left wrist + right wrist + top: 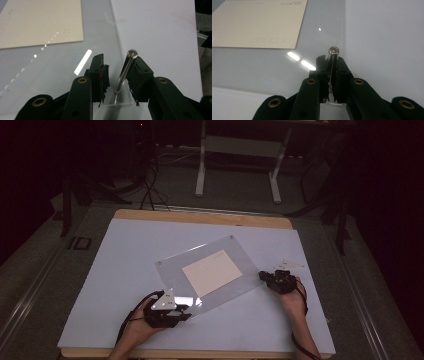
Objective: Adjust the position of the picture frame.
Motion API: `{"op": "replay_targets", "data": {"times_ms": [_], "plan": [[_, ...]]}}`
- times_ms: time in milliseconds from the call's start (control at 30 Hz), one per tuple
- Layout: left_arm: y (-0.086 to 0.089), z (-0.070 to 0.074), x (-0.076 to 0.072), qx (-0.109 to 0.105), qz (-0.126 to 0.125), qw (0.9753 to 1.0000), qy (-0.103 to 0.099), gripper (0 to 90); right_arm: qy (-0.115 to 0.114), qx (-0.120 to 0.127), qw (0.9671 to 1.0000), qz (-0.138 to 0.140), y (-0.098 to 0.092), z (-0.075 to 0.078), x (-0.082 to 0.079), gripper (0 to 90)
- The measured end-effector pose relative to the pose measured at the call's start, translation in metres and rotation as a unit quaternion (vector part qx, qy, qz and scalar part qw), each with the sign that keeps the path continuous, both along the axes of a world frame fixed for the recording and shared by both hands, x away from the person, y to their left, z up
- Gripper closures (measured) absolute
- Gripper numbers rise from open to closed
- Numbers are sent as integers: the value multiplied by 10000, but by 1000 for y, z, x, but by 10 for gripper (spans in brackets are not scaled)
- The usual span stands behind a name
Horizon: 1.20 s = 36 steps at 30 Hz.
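A clear acrylic sheet (pixel 220 254) lies tilted on the white table top (pixel 120 270), with a cream card (pixel 212 272) at its middle. My left gripper (pixel 186 312) is at the sheet's near left corner. In the left gripper view it (pixel 117 62) stands open, and a metal pin (pixel 125 72) with a round head leans against the right jaw at the sheet's edge (pixel 117 45). My right gripper (pixel 265 276) is at the sheet's right corner. The right gripper view has it (pixel 331 60) shut on a second metal pin (pixel 333 51), beside the card (pixel 259 22).
A small white part (pixel 291 264) lies on the table just beyond the right gripper. A small fastener (pixel 231 237) sits in the sheet's far corner. Behind the table, the floor holds a white desk frame (pixel 201 165) and cables (pixel 150 190).
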State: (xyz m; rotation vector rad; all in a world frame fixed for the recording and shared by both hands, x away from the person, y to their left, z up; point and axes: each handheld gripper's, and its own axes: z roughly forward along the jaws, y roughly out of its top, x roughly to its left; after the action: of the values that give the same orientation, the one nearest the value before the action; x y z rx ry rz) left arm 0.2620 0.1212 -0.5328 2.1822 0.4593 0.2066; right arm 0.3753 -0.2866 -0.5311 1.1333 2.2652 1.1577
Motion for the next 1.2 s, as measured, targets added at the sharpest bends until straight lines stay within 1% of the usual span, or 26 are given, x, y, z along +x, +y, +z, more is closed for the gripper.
{"op": "replay_targets", "data": {"times_ms": [100,200,267,300,367,400,433,500,533,567,633,700,767,833,900,967,1000,1100,1200], "plan": [[-3,-1,-1,16,-15,10000,-30,680,19,25,10000,-11,0,-1,0,837],[-5,-1,-3,89,-51,9999,-75,759,41,40,10000,-33,0,-1,0,835],[-5,-1,-3,130,29,9998,-115,800,61,50,10000,-49,1,-1,1,833],[-4,-1,-2,102,30,9999,-93,830,76,63,9999,-51,1,-1,1,832],[-4,-1,-2,102,30,9999,-93,834,84,73,9999,-58,1,-2,1,832],[-5,-1,-4,168,47,9997,-166,840,86,65,9999,-67,1,-2,1,835],[-6,-1,-5,191,62,9996,-215,842,85,38,9999,-80,1,-1,1,837],[-7,0,-6,256,54,9993,-268,845,77,-30,9999,-107,3,-1,1,842],[-7,0,-6,256,54,9993,-268,846,77,-30,9999,-107,3,-1,1,842],[-8,0,-7,303,55,9989,-356,846,58,-63,9999,-116,3,0,1,844],[-9,1,-8,366,45,9984,-426,846,72,-99,9998,-153,4,1,1,847],[-13,2,-10,510,26,9971,-557,844,66,-117,9997,-217,6,1,2,849],[-17,5,-13,598,-62,9960,-665,839,24,-159,9995,-287,8,2,4,850],[-21,10,-17,620,-139,9953,-737,834,-59,-127,9993,-350,9,5,6,850],[-24,13,-20,643,-200,9948,-766,828,-117,-99,9991,-391,11,8,9,851],[-24,13,-20,643,-200,9948,-766,826,-136,-100,9990,-404,12,9,11,851],[-30,18,-23,769,-210,9932,-846,823,-126,-49,9990,-434,15,10,16,852],[-31,23,-25,851,-224,9918,-929,818,-23,57,9989,-463,21,8,26,852],[-30,27,-26,811,-259,9916,-974,815,19,181,9988,-461,29,7,35,851]]}}
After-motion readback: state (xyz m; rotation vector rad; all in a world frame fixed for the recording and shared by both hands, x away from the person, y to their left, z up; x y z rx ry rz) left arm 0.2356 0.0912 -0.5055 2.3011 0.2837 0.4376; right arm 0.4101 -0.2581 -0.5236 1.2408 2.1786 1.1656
